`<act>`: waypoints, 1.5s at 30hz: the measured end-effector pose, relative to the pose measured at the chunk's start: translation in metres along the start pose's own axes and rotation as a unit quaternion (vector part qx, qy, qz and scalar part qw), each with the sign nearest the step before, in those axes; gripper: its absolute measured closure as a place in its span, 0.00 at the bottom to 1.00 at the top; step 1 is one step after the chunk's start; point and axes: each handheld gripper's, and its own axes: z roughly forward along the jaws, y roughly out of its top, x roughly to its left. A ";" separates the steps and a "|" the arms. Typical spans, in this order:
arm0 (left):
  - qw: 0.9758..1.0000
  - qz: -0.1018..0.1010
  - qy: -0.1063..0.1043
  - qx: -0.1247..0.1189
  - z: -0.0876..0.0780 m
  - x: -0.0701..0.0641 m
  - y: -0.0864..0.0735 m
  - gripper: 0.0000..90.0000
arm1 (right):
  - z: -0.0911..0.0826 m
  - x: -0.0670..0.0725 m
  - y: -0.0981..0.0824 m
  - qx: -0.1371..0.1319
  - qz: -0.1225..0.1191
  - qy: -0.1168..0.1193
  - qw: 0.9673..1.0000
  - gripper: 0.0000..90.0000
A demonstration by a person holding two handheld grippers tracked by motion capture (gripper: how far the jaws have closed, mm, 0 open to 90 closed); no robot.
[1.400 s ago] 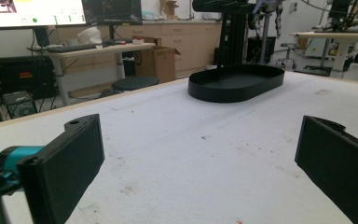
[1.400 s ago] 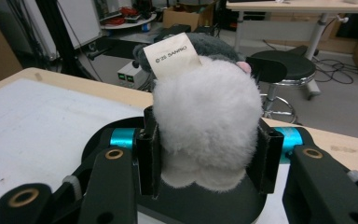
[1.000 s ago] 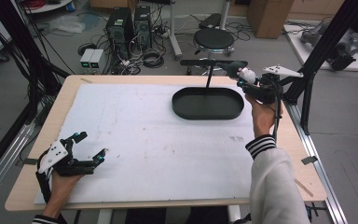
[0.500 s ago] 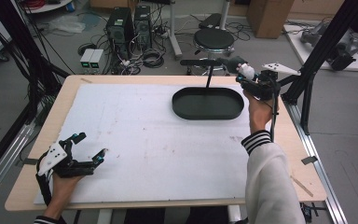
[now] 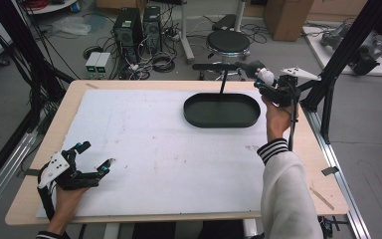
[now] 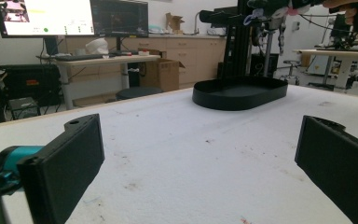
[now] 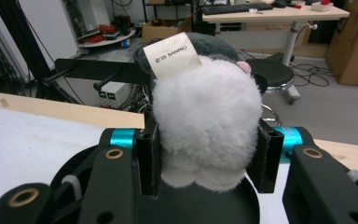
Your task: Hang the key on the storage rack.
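Observation:
A white and grey plush toy (image 7: 205, 121) with a paper tag (image 7: 175, 56) sits squeezed between the pads of my right gripper (image 7: 207, 158), which is shut on it. In the high view that gripper (image 5: 268, 82) holds the plush toy (image 5: 261, 74) at the far right of the table, just off the right end of a black horizontal bar (image 5: 214, 66). The bar's post rises from a black oval tray (image 5: 222, 124). My left gripper (image 5: 97, 154) rests at the near left, open, with nothing between its jaws. The left gripper view shows the left gripper (image 6: 205, 163) facing the tray (image 6: 240, 95).
A white mat (image 5: 154, 149) covers the wooden table (image 5: 328, 194). A black frame post (image 5: 328, 99) stands close to the right of my right hand. A stool (image 5: 228, 42), computers and cables sit on the floor beyond the far edge.
My right gripper has shifted slightly up and toward the bar's end with the plush toy still in it. The left gripper has stayed put.

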 end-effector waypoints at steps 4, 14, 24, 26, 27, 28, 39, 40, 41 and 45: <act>1.000 -0.001 -0.001 0.000 0.000 0.000 0.000 0.02 | -0.003 -0.003 -0.001 0.004 0.004 -0.003 1.000 0.61; 1.000 -0.002 -0.002 0.001 0.000 0.000 0.000 0.02 | -0.005 -0.010 -0.013 0.006 0.001 -0.005 1.000 0.61; 1.000 -0.003 -0.002 0.002 0.000 0.001 0.000 0.02 | -0.005 -0.010 -0.022 0.007 -0.001 -0.002 1.000 0.61; 1.000 -0.002 -0.002 0.002 0.000 0.001 0.000 0.02 | -0.006 -0.009 -0.022 0.011 -0.017 -0.001 1.000 0.61; 1.000 -0.002 -0.002 0.002 0.000 0.001 0.000 0.02 | -0.006 -0.008 -0.023 0.012 -0.016 -0.001 1.000 0.61; 1.000 -0.002 -0.002 0.002 0.000 0.001 0.000 0.02 | -0.006 -0.008 -0.023 0.012 -0.016 -0.001 1.000 0.61; 1.000 0.000 -0.001 0.003 0.001 0.000 0.000 0.02 | -0.005 -0.001 -0.029 0.026 -0.041 0.005 0.999 0.61; 1.000 0.000 -0.001 0.003 0.001 0.000 0.000 0.02 | -0.004 -0.001 -0.030 0.029 -0.047 0.007 0.998 0.61; 1.000 0.000 -0.002 0.003 0.001 0.000 0.000 0.02 | -0.003 0.001 -0.030 0.035 -0.051 0.007 0.998 0.61; 1.000 0.000 -0.001 0.003 0.000 0.000 0.000 0.02 | 0.004 0.003 -0.033 0.045 -0.053 0.007 0.998 0.61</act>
